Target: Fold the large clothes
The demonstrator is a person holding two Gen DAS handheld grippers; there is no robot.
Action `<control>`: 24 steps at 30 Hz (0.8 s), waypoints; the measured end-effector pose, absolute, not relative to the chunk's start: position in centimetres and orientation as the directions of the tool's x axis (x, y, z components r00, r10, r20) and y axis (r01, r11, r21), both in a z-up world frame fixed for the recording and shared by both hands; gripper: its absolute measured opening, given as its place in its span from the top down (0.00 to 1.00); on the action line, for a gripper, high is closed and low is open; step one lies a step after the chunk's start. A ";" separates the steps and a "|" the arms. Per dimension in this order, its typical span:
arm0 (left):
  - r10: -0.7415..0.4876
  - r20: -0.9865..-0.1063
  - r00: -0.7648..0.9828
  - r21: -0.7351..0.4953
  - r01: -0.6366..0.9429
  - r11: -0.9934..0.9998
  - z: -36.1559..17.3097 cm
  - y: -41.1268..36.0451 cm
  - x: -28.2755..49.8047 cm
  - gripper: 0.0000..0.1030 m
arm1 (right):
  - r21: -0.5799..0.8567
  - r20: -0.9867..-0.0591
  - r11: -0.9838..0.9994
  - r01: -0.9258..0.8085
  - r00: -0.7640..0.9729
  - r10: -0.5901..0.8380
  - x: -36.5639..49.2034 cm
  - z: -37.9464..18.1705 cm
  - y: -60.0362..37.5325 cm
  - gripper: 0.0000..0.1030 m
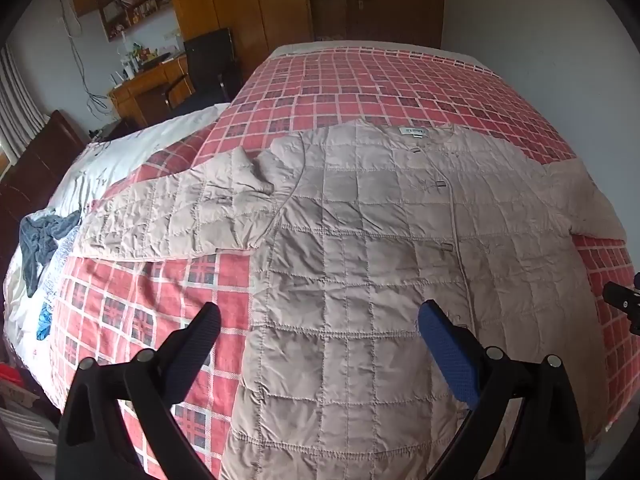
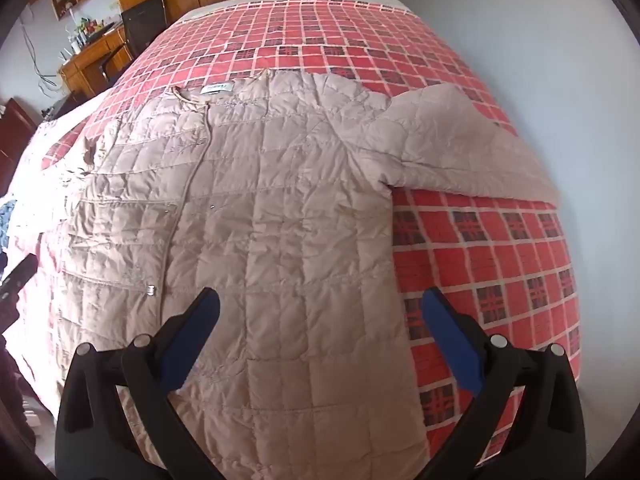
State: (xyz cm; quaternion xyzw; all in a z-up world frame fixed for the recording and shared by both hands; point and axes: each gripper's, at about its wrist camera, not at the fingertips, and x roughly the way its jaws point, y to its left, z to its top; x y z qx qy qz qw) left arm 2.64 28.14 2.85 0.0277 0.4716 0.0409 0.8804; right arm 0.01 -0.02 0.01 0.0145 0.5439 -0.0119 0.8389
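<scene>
- The quilted coat (image 1: 380, 240) lies face up and buttoned on the red checked bedspread (image 1: 132, 300), collar toward the far edge of the bed, hem toward the near edge.
- The left gripper (image 1: 320, 332) hangs above the coat's lower left side, fingers apart, holding nothing.
- The right gripper (image 2: 320, 320) hangs above the lower right side, likewise apart and empty.
- The left sleeve (image 1: 172, 220) stretches toward the left edge of the bed, rumpled and partly doubled at the shoulder; the right sleeve (image 2: 460, 148) runs toward the right edge, apparently draping over it, though the fisheye makes this uncertain.
- Judgement: the fold is not yet begun; the sleeves want bringing in first.
- Recommended: smooth the bunched left shoulder before folding, grip each sleeve near the cuff, pinch only the sleeve's own layers, and lay it flat across the chest.
- Risk: puffy filling springs back; press each crease down.
- Loose clothing (image 1: 40, 248) at the left edge stays clear of the work.
</scene>
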 end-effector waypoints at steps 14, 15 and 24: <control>0.120 -0.817 0.564 0.134 -0.016 0.991 3.3 26.2 3.0 0.04 | -0.021 -0.904 0.999 0.038 0.426 -0.035 0.7 -0.3 0.1 0.03; 0.119 -0.816 0.566 0.134 -0.015 0.991 3.3 26.4 3.0 0.04 | -0.016 -0.904 0.999 0.037 0.427 -0.030 0.7 -0.3 0.0 0.03; 0.131 -0.815 0.565 0.141 -0.025 0.990 3.3 26.6 3.2 0.04 | -0.004 -0.905 0.999 0.034 0.425 -0.018 1.2 -0.5 -0.1 0.03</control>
